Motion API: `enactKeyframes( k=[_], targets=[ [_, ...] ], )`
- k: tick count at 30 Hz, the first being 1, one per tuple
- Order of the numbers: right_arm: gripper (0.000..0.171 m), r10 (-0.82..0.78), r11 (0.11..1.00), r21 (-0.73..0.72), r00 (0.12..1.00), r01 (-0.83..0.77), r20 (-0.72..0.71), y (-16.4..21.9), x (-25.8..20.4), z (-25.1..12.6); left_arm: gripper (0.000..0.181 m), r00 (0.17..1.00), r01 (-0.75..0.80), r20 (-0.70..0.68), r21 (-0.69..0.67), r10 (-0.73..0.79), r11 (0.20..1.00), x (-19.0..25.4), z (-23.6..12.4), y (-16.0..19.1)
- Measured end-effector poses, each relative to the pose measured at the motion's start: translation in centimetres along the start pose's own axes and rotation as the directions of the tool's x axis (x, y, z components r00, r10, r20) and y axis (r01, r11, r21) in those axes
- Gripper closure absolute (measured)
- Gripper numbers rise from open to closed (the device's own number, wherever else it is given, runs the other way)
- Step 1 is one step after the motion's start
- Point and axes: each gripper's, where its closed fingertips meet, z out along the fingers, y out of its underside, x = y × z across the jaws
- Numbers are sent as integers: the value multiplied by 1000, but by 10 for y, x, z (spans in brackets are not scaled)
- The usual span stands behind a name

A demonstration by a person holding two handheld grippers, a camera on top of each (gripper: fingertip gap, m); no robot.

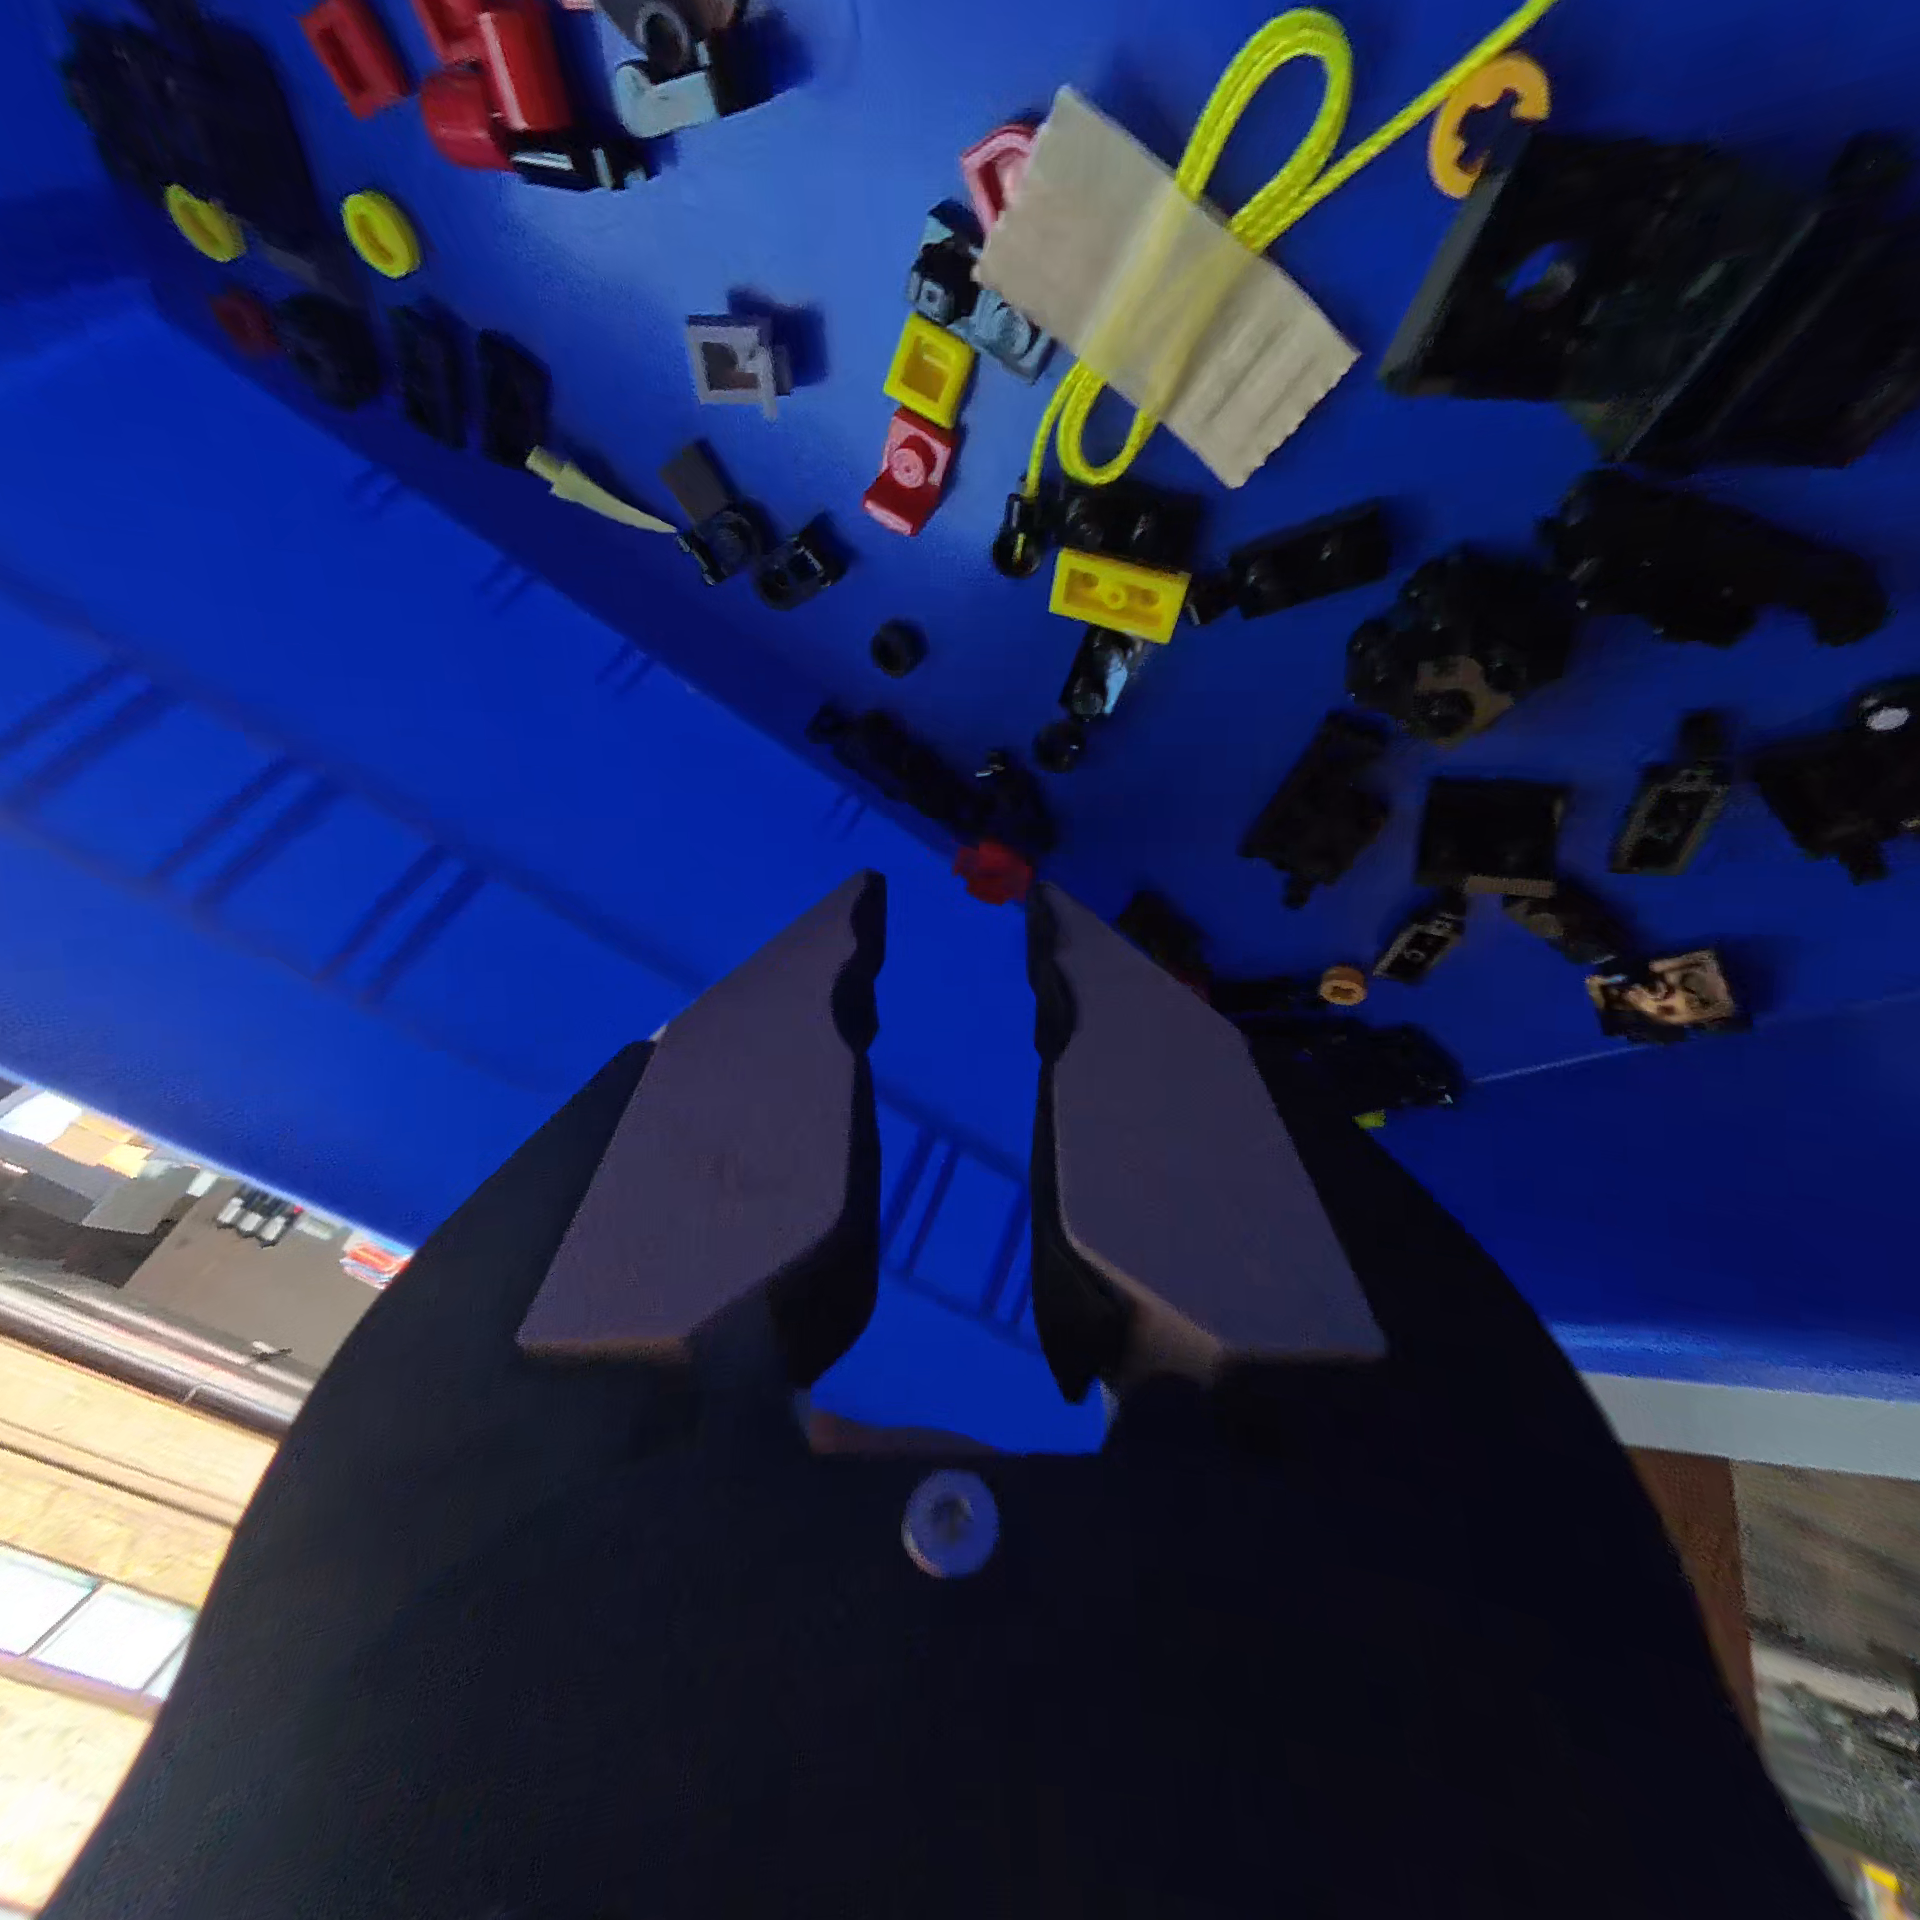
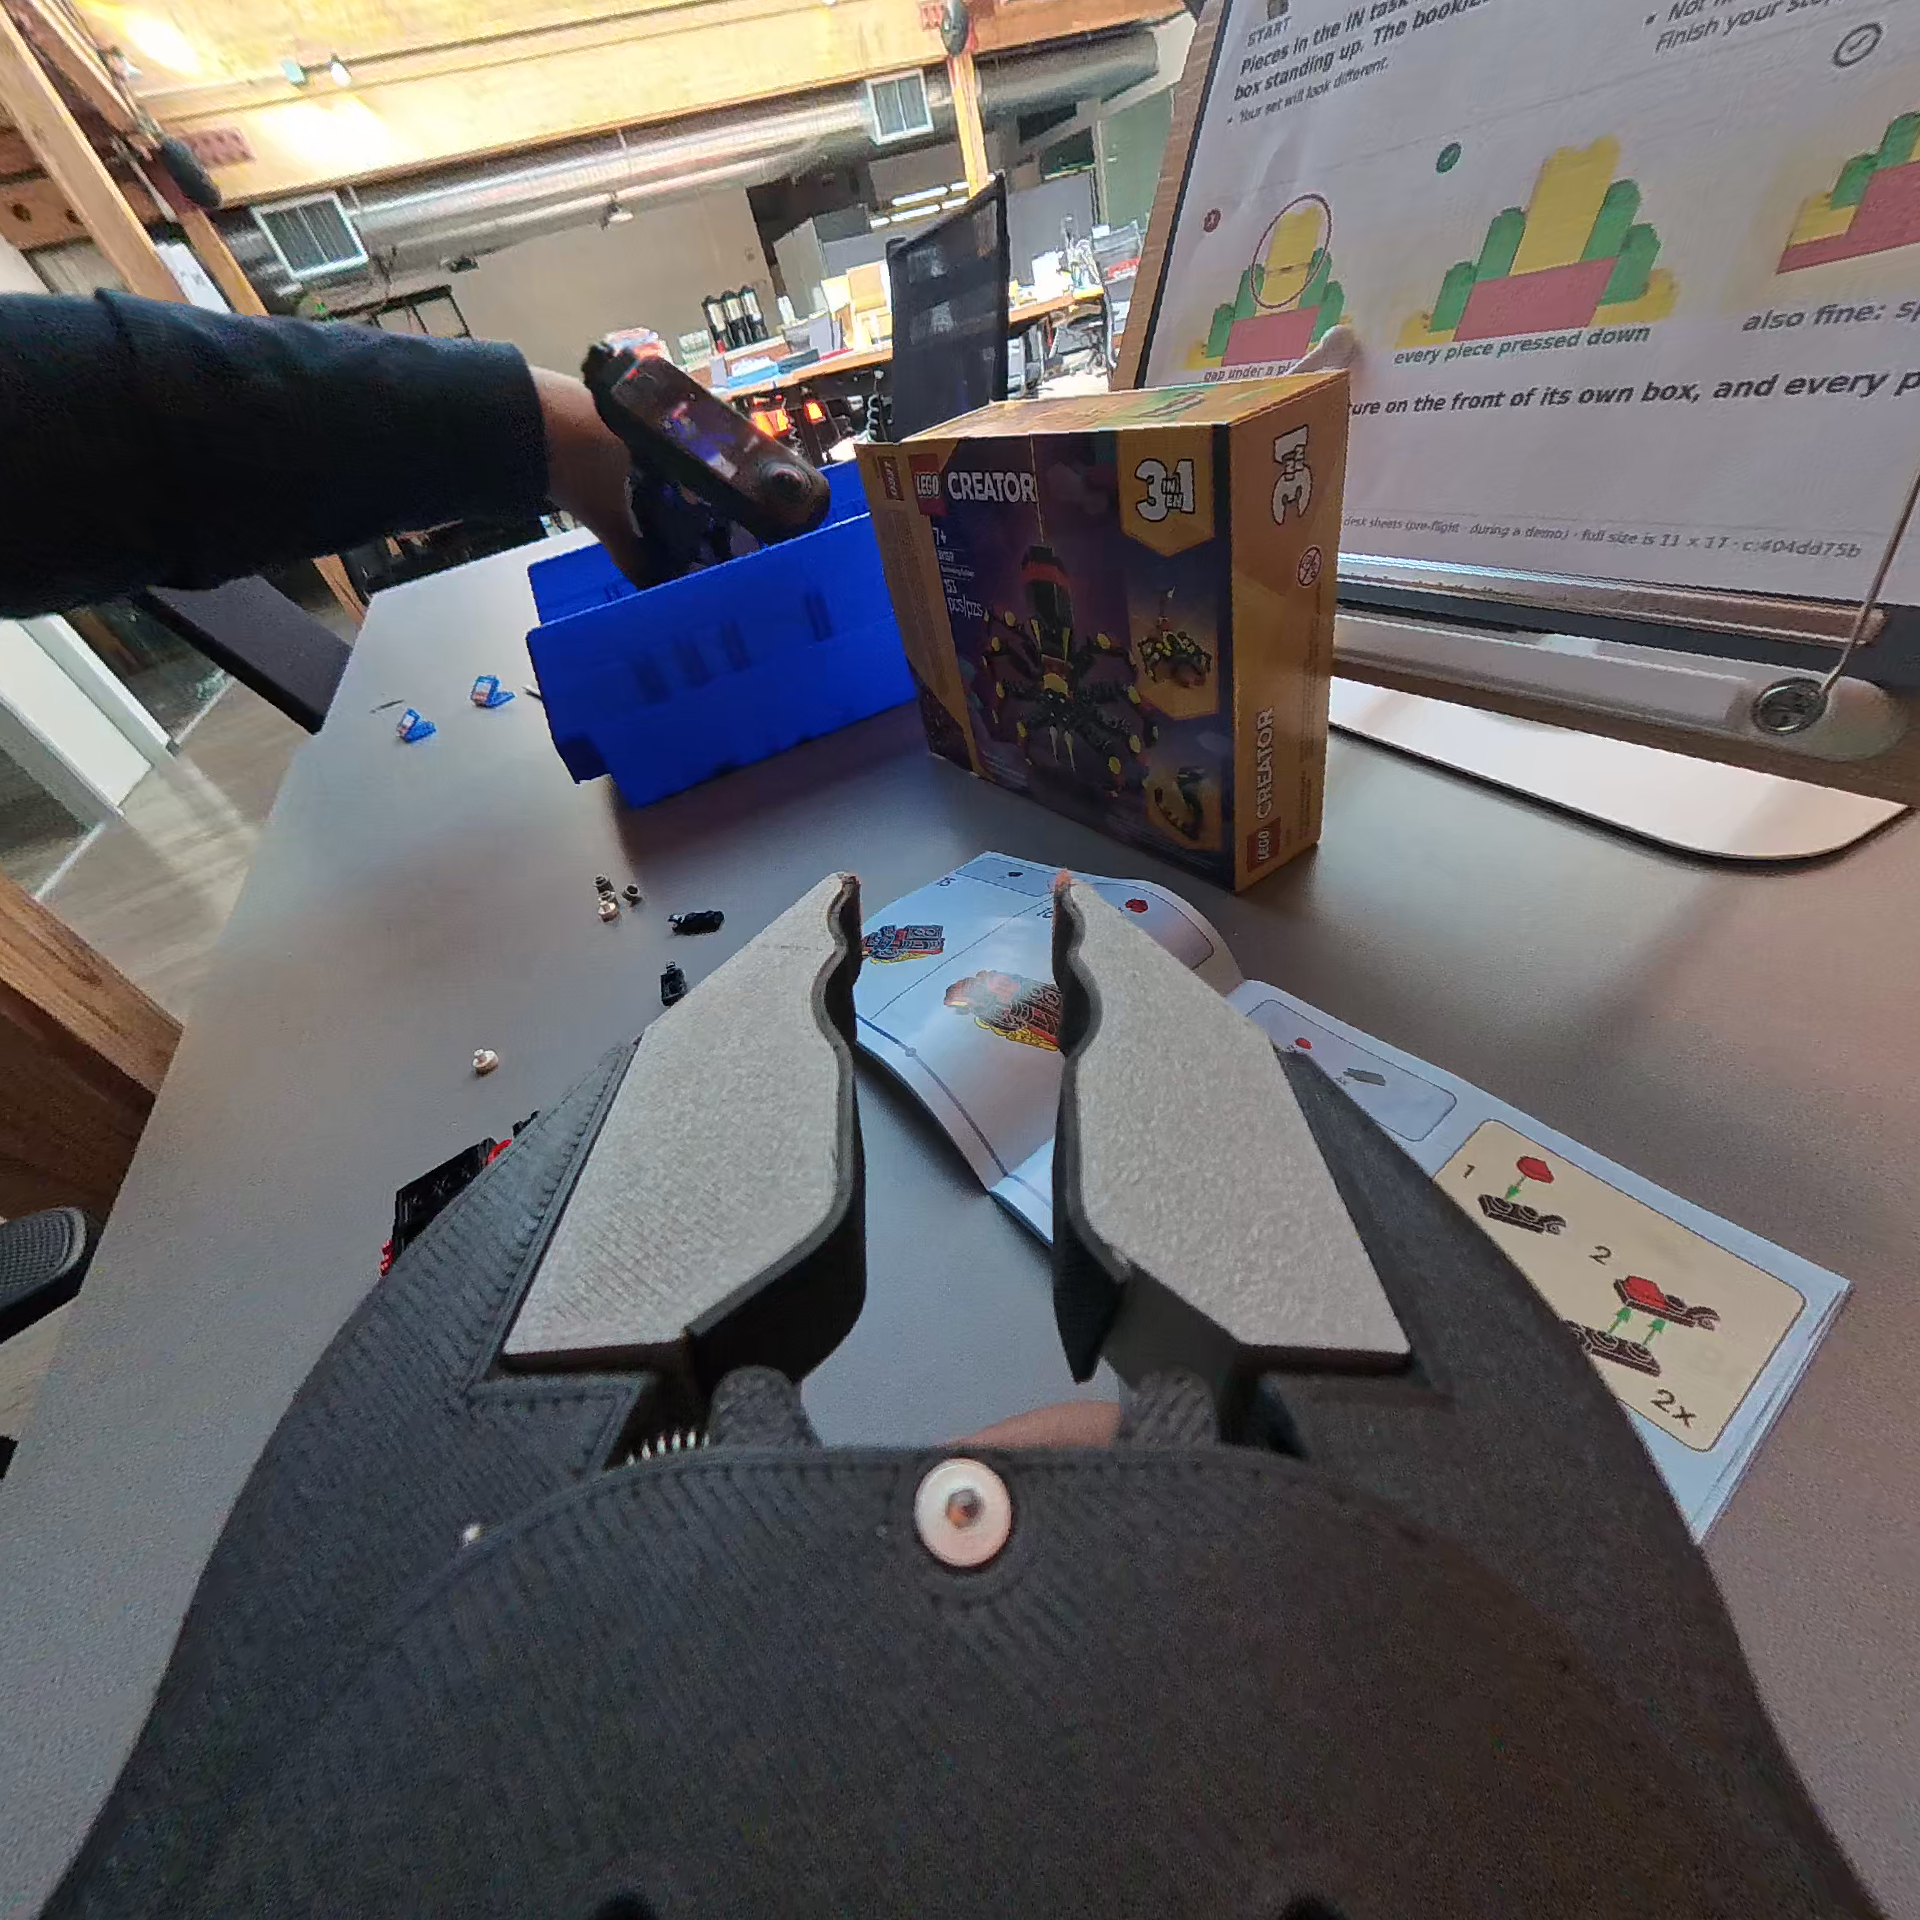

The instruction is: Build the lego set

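The right hand-held gripper [image 2: 954, 883] hangs low over the grey desk [image 2: 1558, 987] with its jaws apart and nothing between them. Just beyond its fingertips the open instruction booklet [image 2: 1039, 1039] lies flat on the desk, and its right page reaches toward the desk edge. To the left of this gripper a few loose small pieces [image 2: 694, 920] lie scattered on the desk, and a black and red part [image 2: 447, 1184] shows partly from behind the gripper body. Farther away the lego box [image 2: 1101, 634] stands upright, and the blue bin [image 2: 717, 665] stands just beside it on the left. Behind the box an instruction sheet [image 2: 1558, 260] stands upright in a holder. A person's arm in a dark sleeve [image 2: 260, 436] reaches into the bin with the other gripper. Inside the bin, the left hand-held gripper [image 1: 956, 902] is also open and empty. A small red piece [image 1: 992, 869] lies just beyond its fingertips, on the blue bin floor [image 1: 623, 623]. Farther off lie many black, red and yellow lego pieces [image 1: 1117, 594], and also a yellow string [image 1: 1278, 135] which is bound to a piece of cardboard [image 1: 1164, 301].
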Motion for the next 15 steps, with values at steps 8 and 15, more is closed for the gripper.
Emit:
enactKeyframes(
  k=[8,15],
  targets=[
    [138,18,1000,3,1000,-18,19,0,-1,0,166,991,-135,-27,-120,132,984,1,8,1],
    [138,28,1000,3,999,-29,39,0,-3,0,168,989,-117,-96,-80,109,990,8,6,6]
  ],
)
